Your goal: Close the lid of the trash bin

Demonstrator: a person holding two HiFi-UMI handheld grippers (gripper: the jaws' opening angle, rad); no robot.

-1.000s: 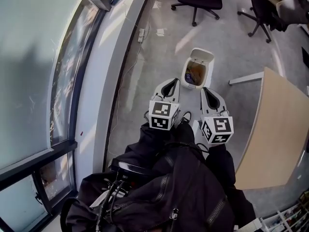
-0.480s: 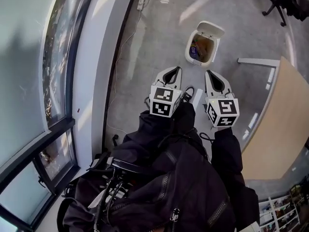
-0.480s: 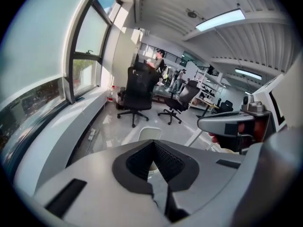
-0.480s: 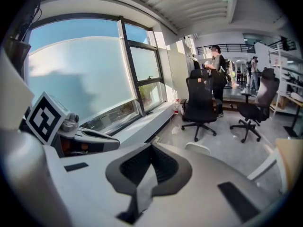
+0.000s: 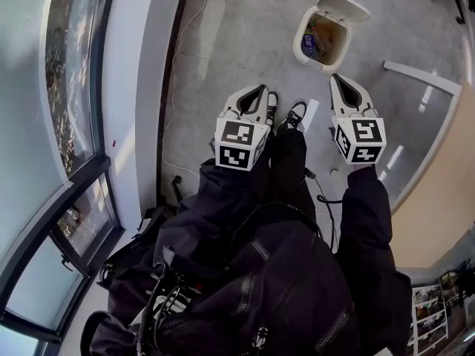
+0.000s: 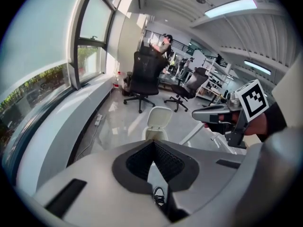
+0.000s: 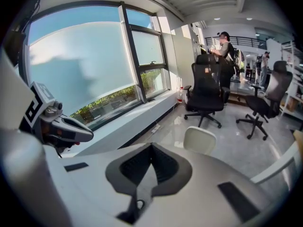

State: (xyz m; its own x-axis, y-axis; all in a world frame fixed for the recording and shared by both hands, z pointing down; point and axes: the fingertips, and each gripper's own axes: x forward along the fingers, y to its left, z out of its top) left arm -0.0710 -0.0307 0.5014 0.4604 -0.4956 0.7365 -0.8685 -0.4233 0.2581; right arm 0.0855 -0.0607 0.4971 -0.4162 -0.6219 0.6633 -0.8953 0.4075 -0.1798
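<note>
Trash bin point(image 5: 318, 63) (lid point(image 5: 343, 7) up) stands beyond the left gripper point(image 5: 259, 90) and right gripper point(image 5: 341, 79) — both pinched closed, empty.

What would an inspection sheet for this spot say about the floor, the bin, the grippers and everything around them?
Surface: glossy grey floor.
Job's things: white trash bin stands on the floor, its lid tipped up, open.
Clutter: rubbish inside the bin.
Grippers: left gripper and right gripper are held short of the bin, both shut and holding nothing.
Cables: one cable trails along the floor by the window wall.
Surroundings: window to the left, wooden table to the right, office chairs beyond the bin.
</note>
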